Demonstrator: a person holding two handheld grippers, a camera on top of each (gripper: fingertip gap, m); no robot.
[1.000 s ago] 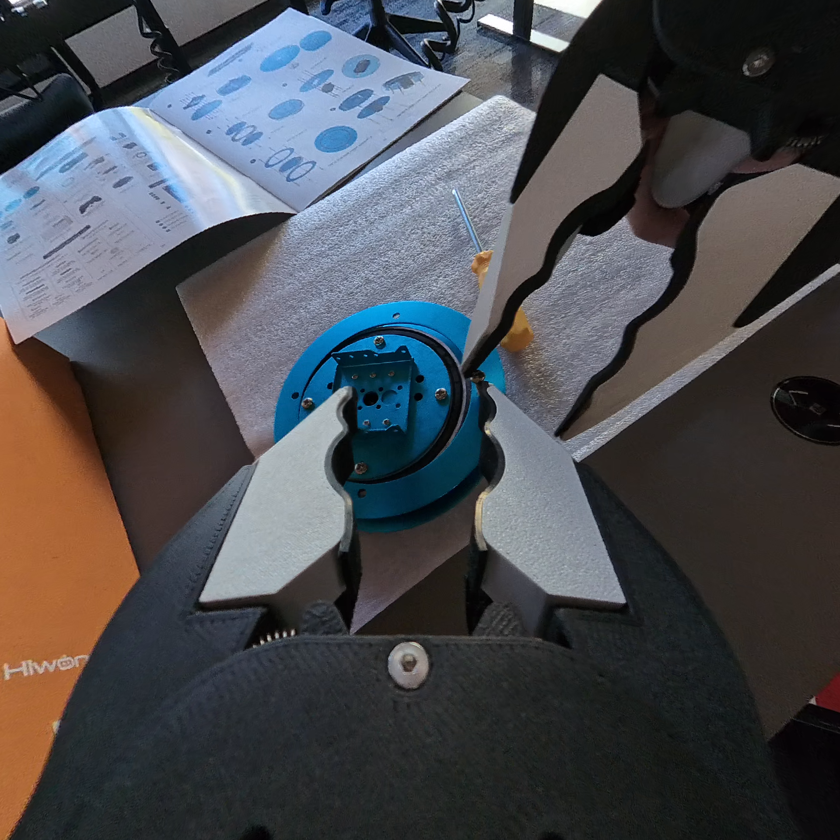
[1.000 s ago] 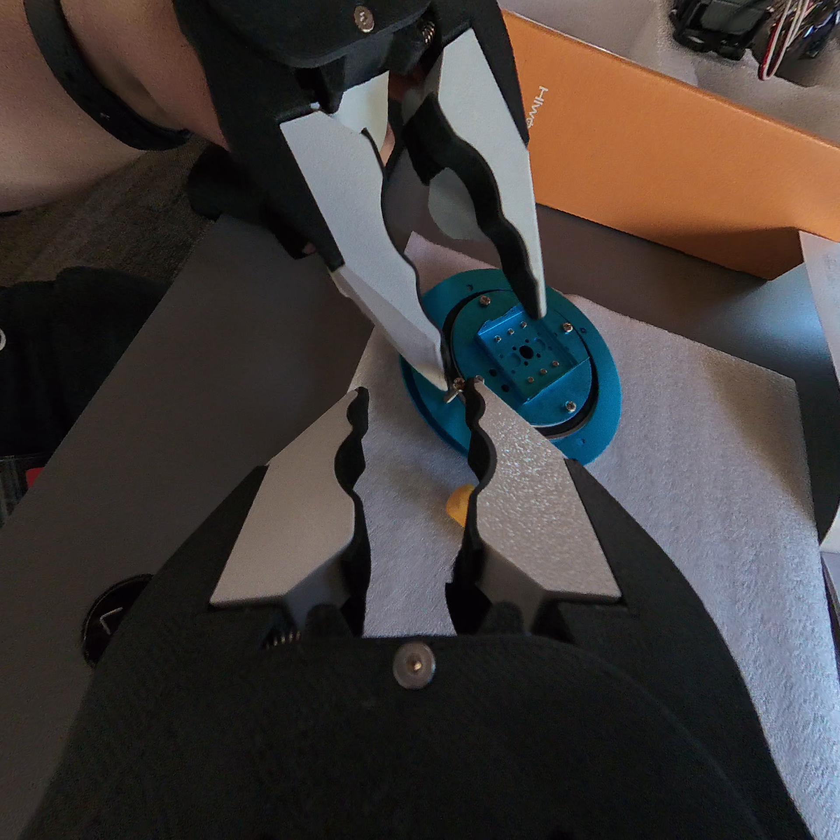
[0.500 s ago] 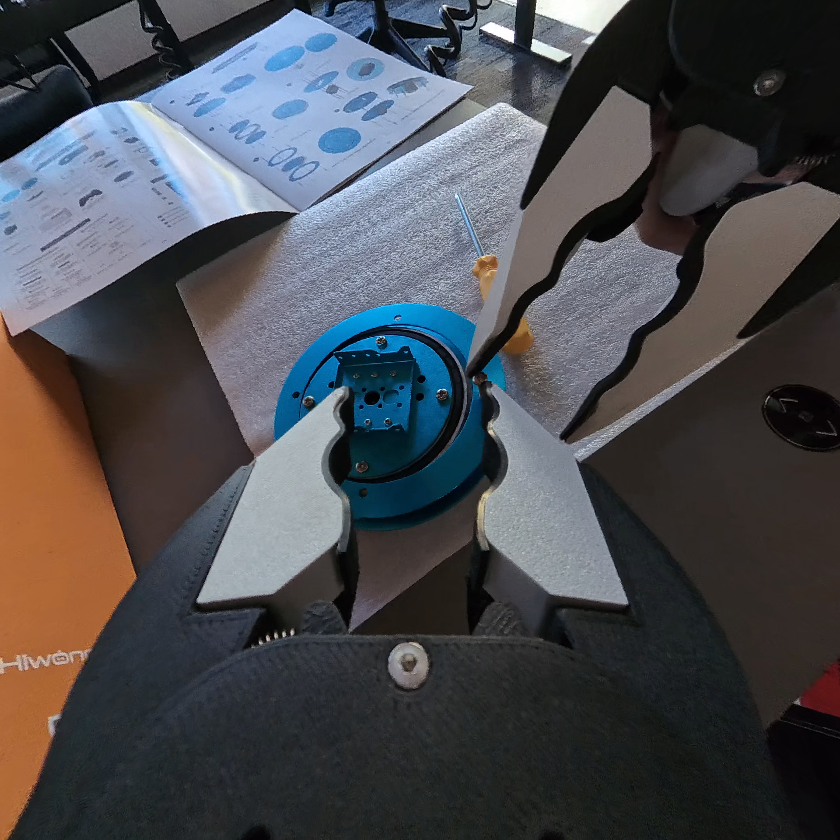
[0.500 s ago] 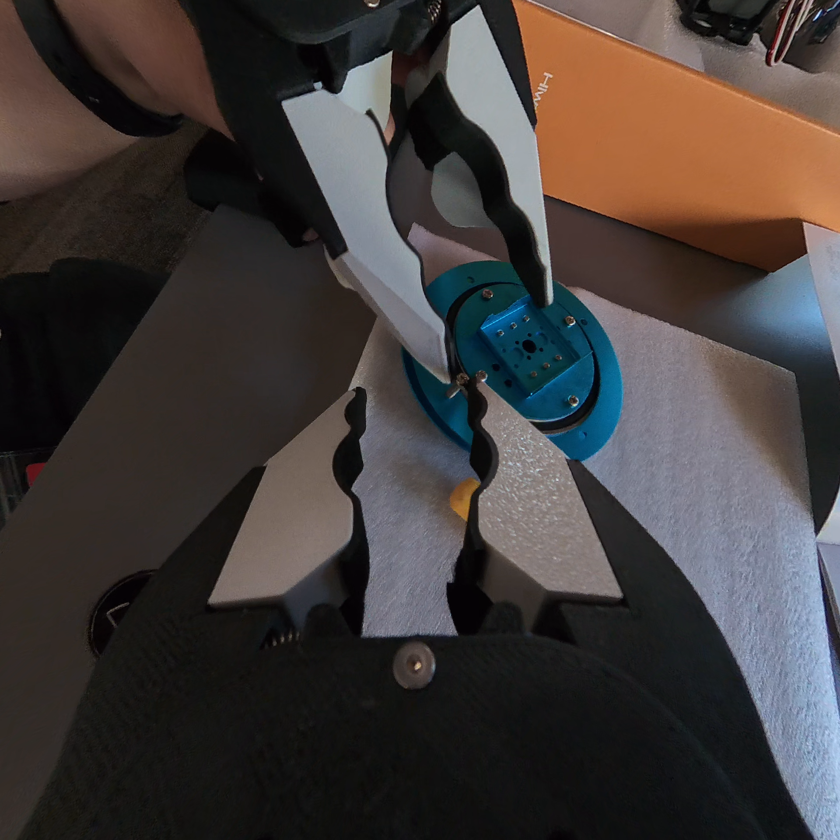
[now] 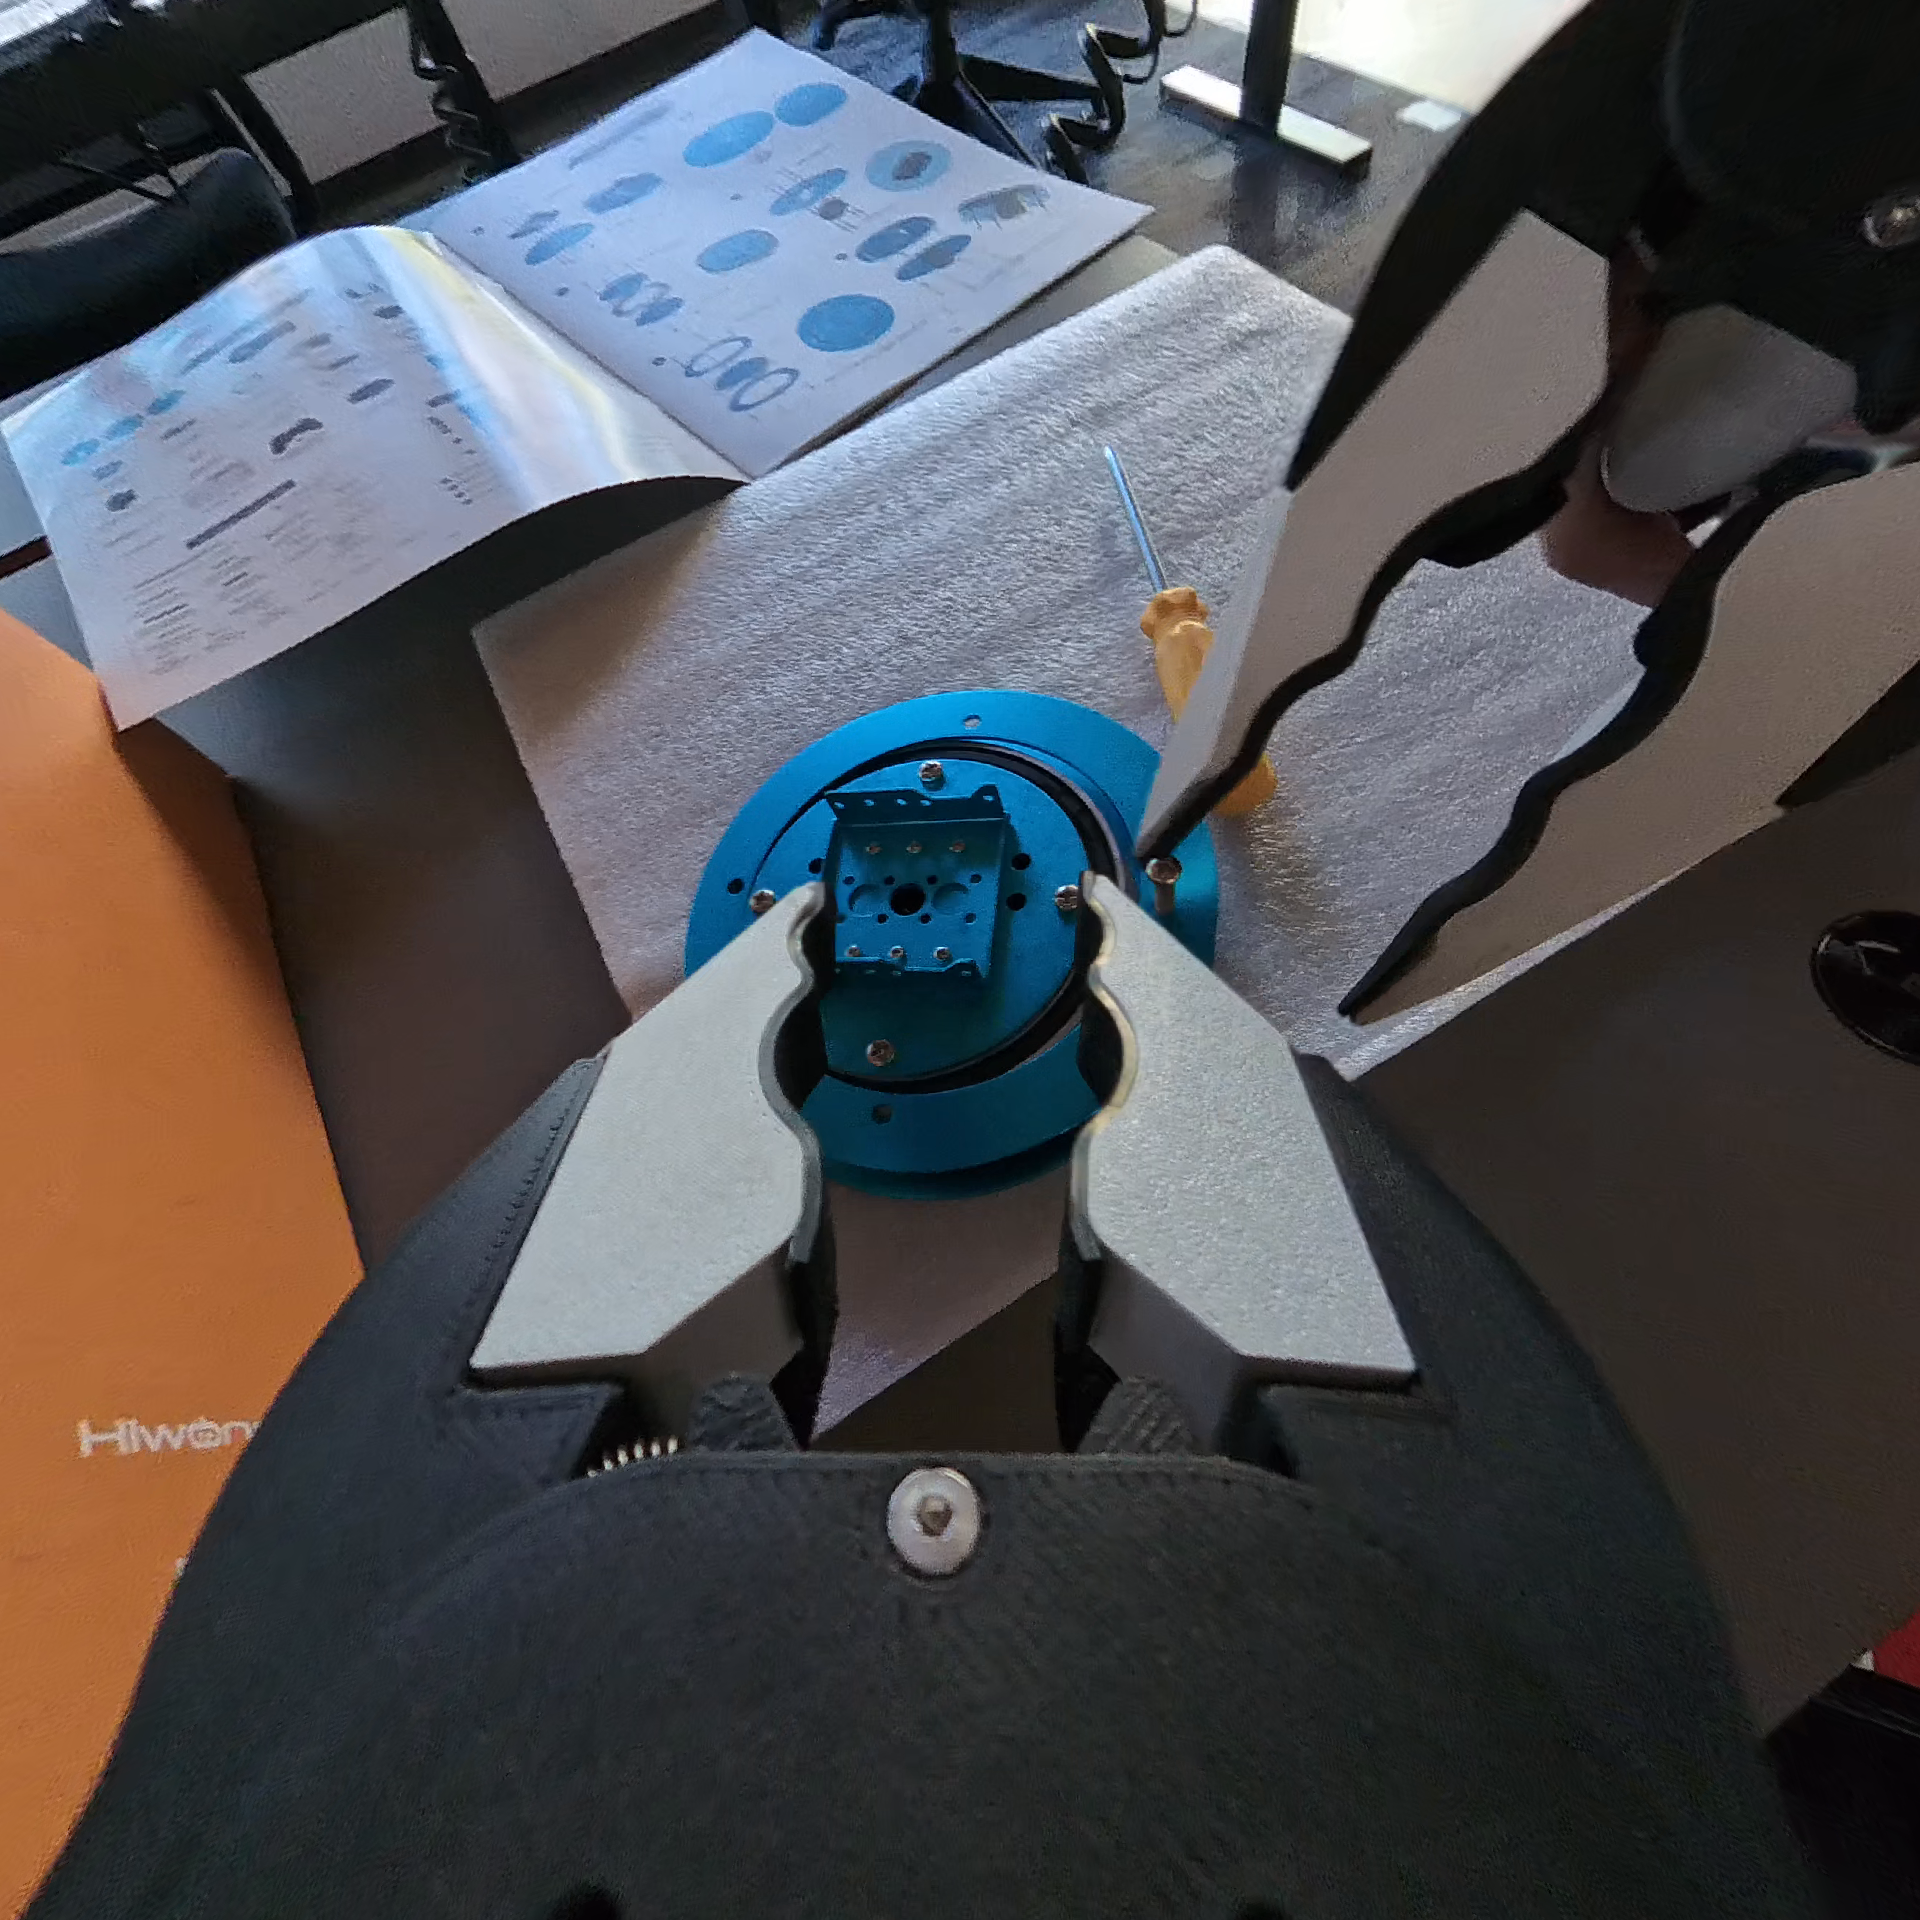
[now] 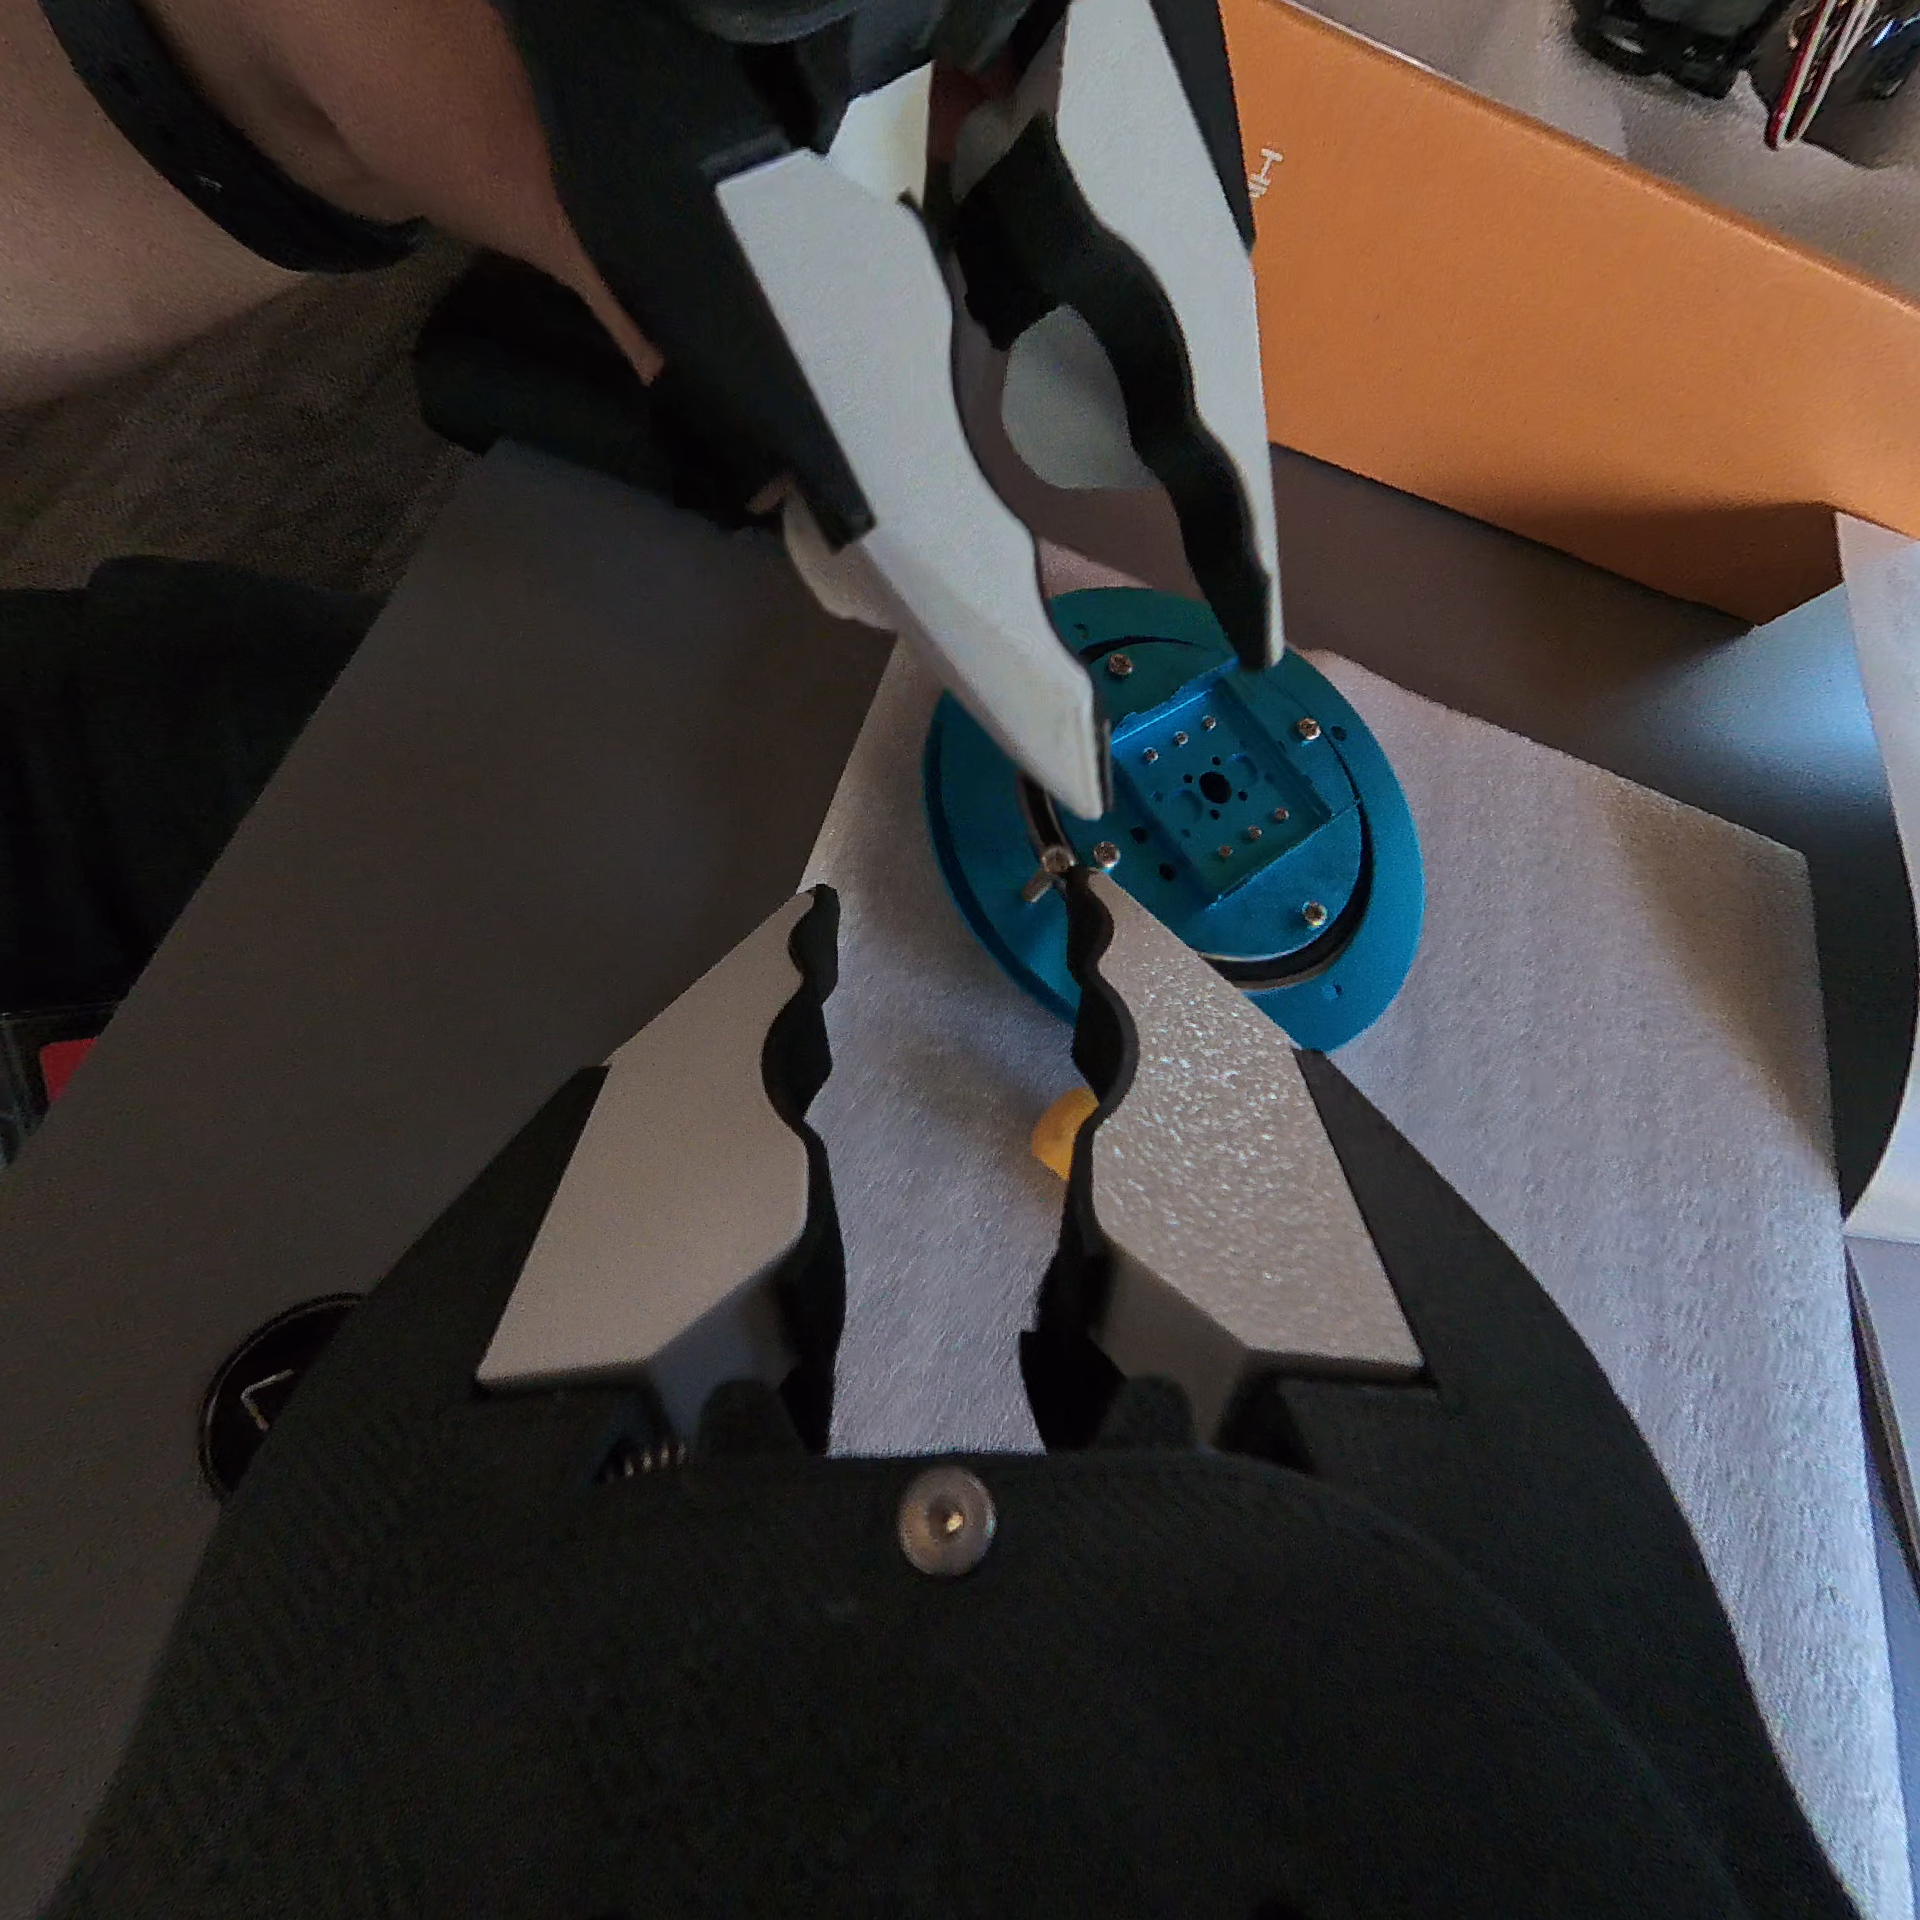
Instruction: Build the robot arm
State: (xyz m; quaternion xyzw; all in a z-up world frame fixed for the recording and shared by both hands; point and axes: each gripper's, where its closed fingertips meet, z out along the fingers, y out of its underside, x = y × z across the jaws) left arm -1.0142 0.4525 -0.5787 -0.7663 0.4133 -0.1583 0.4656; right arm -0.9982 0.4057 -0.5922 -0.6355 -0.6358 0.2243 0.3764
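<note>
A blue metal disc (image 5: 935,1138) with a square blue bracket (image 5: 914,894) on top lies on a white foam mat (image 5: 935,499). My left gripper (image 5: 948,899) is open and low over the disc, its fingertips either side of the bracket. My right gripper (image 6: 954,891) is open and empty, with one fingertip (image 6: 1081,894) at the disc's rim (image 6: 1340,997). A small loose screw (image 6: 1049,868) lies on the rim beside that fingertip. It also shows in the left wrist view (image 5: 1164,878). The bracket (image 6: 1216,790) sits between the left gripper's fingertips (image 6: 1086,790).
A yellow-handled screwdriver (image 5: 1174,634) lies on the mat behind the disc, and is partly hidden in the right wrist view (image 6: 1060,1132). An open manual (image 5: 520,312) lies at the back. An orange box (image 5: 135,1039) stands to the left. A black round cap (image 5: 1870,977) is set in the grey table. The blue metal disc (image 5: 935,1138) sits 5 cm or so from the ends of my left fingers.
My left gripper has shifted across the disc towards the bracket, so its fingertip has drawn away from the screw. The screw now shows clearly on the rim. My right gripper has barely moved.
</note>
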